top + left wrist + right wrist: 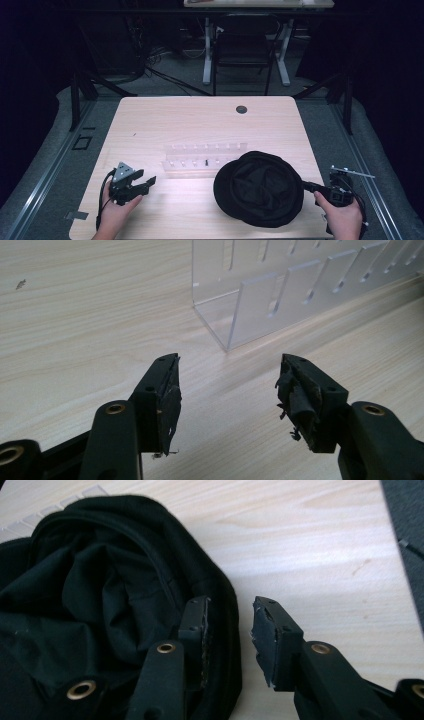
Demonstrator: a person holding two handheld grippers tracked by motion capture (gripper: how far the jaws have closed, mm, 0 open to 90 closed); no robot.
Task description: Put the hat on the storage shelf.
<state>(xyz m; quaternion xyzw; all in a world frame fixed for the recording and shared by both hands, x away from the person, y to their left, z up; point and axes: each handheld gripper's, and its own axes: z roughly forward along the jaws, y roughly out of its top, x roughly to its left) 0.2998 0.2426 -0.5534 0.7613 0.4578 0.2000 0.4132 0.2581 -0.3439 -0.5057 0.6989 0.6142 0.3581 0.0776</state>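
Note:
A black fabric hat (pixel 260 190) lies crown-down on the wooden table (pixel 190 120), toward the front right, with its hollow inside facing up. My right gripper (pixel 306 186) is at the hat's right edge. In the right gripper view the right gripper (pixel 230 605) straddles the hat's (pixel 100 595) rim: one jaw is inside, the other outside over bare wood. A gap shows beside the outer pad, so it is open. My left gripper (pixel 149 181) rests at the front left, and in its own view the left gripper (pixel 227 375) is open with nothing between its worn pads.
A clear acrylic rack (pixel 200 160) with slots lies mid-table behind the hat, and the rack's (pixel 280 295) corner is just ahead of the left jaws. A round cable hole (pixel 241 109) sits near the far edge. A chair (pixel 243 45) and desk legs stand beyond the table.

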